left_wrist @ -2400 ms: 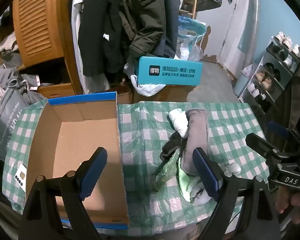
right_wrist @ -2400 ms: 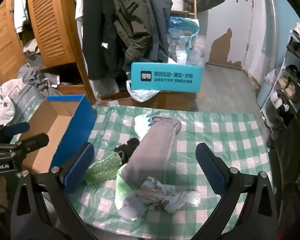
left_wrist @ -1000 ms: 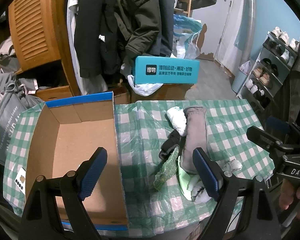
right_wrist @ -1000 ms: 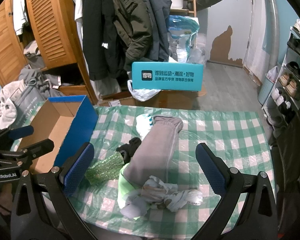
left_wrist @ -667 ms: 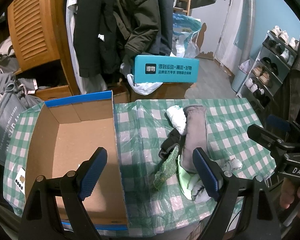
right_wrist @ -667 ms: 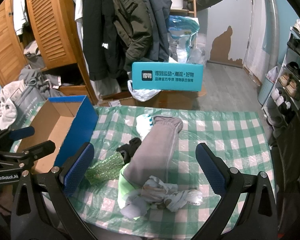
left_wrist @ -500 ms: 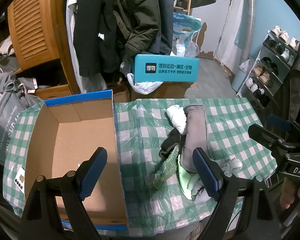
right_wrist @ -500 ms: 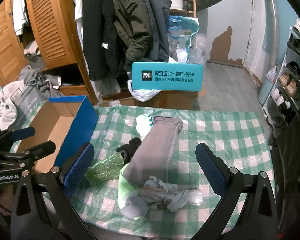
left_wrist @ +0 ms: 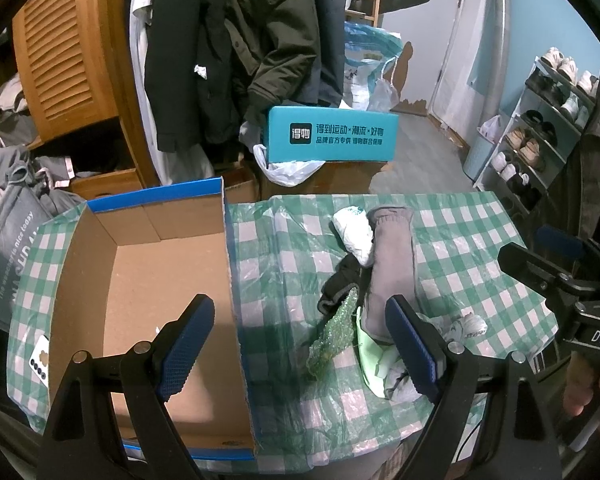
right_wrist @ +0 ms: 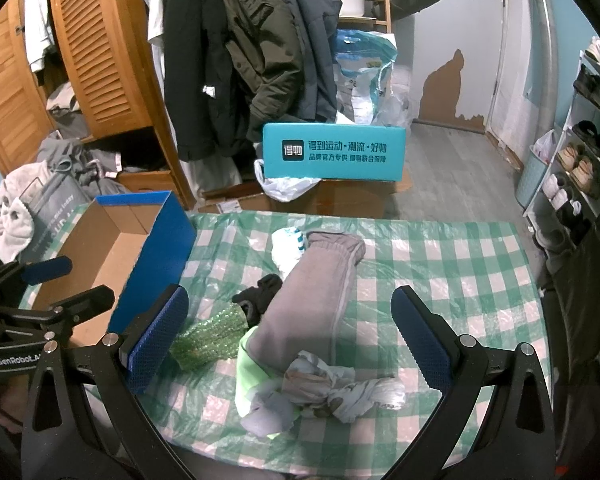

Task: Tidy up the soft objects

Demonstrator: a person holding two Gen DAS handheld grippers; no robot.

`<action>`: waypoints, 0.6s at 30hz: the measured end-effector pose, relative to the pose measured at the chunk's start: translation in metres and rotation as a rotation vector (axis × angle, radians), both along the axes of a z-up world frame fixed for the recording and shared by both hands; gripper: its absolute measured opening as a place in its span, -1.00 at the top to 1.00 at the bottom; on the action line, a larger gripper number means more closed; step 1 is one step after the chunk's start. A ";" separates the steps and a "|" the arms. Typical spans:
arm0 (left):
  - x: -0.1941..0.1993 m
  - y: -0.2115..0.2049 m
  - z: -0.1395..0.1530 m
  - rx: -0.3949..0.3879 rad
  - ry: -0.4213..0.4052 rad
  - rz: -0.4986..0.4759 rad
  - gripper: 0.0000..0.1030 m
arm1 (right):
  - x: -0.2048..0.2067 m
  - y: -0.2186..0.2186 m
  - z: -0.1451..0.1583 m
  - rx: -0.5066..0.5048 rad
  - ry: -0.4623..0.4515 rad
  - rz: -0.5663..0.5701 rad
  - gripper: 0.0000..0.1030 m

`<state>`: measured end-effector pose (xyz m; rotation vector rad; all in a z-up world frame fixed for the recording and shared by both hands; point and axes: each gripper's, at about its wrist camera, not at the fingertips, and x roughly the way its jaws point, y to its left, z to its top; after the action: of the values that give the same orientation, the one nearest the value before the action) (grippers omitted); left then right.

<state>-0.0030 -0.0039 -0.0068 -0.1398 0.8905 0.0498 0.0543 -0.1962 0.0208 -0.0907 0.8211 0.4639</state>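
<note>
Black-framed tongs [left_wrist: 300, 340] with blue textured pads [right_wrist: 158, 340] and silver screws — white "DAS" and "GenRobot.AI" lettering.

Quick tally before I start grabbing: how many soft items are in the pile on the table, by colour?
Grey: 2, long roll, small bundle
White: 2, sock, knotted rag
Black: 1, item
Green: 2, sparkly piece, pale cloth
Total: 7

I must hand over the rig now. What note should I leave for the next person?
Left gripper: open, holds nothing, above the box's right wall.
Right gripper: open, holds nothing, above the pile.
Box: on the table's left, seems empty.
Pile to its right: grey roll, white sock, black cloth, green wrap, crumpled rags.
Done: nothing.
Left: likely move all into the box.
</note>
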 end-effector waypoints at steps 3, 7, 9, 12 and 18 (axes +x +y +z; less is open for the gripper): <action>0.000 0.000 0.000 -0.002 0.002 0.001 -0.72 | 0.000 0.000 0.000 0.001 0.002 0.001 -0.95; 0.000 -0.001 0.000 0.001 0.001 0.001 -0.72 | 0.000 0.000 0.000 0.000 0.000 -0.001 -0.95; 0.000 -0.001 0.000 0.001 0.002 0.000 -0.72 | 0.000 -0.001 0.000 0.001 0.001 -0.001 -0.95; -0.004 -0.001 -0.004 0.001 0.004 -0.003 -0.72 | 0.000 -0.001 0.000 0.001 0.001 0.000 -0.95; -0.005 -0.001 -0.006 0.005 0.005 -0.002 -0.72 | 0.000 -0.002 -0.001 0.001 0.002 0.000 -0.95</action>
<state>-0.0077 -0.0050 -0.0124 -0.1337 0.8957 0.0502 0.0546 -0.1985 0.0199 -0.0897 0.8227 0.4641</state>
